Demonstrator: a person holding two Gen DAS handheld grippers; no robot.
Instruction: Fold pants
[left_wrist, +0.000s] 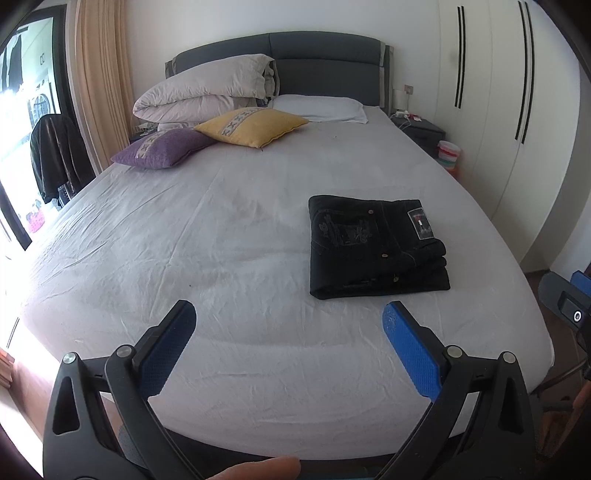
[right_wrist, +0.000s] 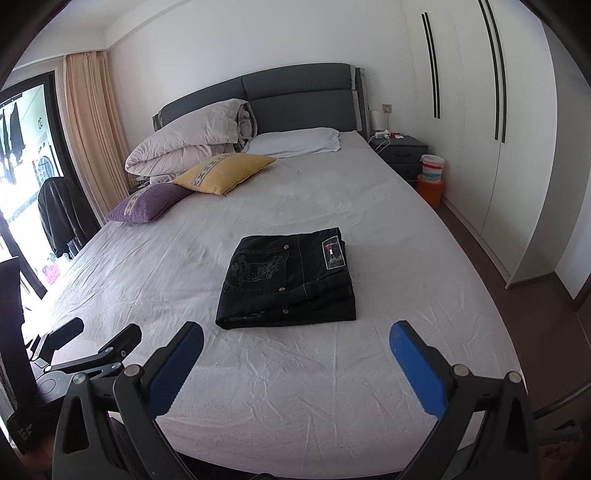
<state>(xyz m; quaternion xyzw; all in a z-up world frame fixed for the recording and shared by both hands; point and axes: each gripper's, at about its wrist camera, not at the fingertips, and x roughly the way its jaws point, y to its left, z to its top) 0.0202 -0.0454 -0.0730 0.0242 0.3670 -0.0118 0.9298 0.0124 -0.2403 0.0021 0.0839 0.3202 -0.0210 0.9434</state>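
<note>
Black jeans (left_wrist: 376, 247) (right_wrist: 290, 282) lie folded into a compact rectangle on the bed's pale sheet (left_wrist: 221, 240) (right_wrist: 295, 369), back pocket and waist label up. My left gripper (left_wrist: 290, 317) hangs open over the bed's near end, left of and nearer than the jeans, nothing between its blue pads. My right gripper (right_wrist: 295, 338) is open too, just short of the jeans' near edge, holding nothing. The left gripper's black fingers (right_wrist: 122, 341) show at the left of the right wrist view. A fingertip (left_wrist: 258, 469) shows at the bottom edge.
A rolled duvet (left_wrist: 207, 92), white pillow (left_wrist: 321, 107), yellow cushion (left_wrist: 251, 125) and purple cushion (left_wrist: 162, 147) sit by the headboard. A nightstand (right_wrist: 400, 149) and striped bin (right_wrist: 432, 168) stand right of the bed, along white wardrobes (right_wrist: 491, 129). A jacket-draped chair (left_wrist: 55, 155) is left.
</note>
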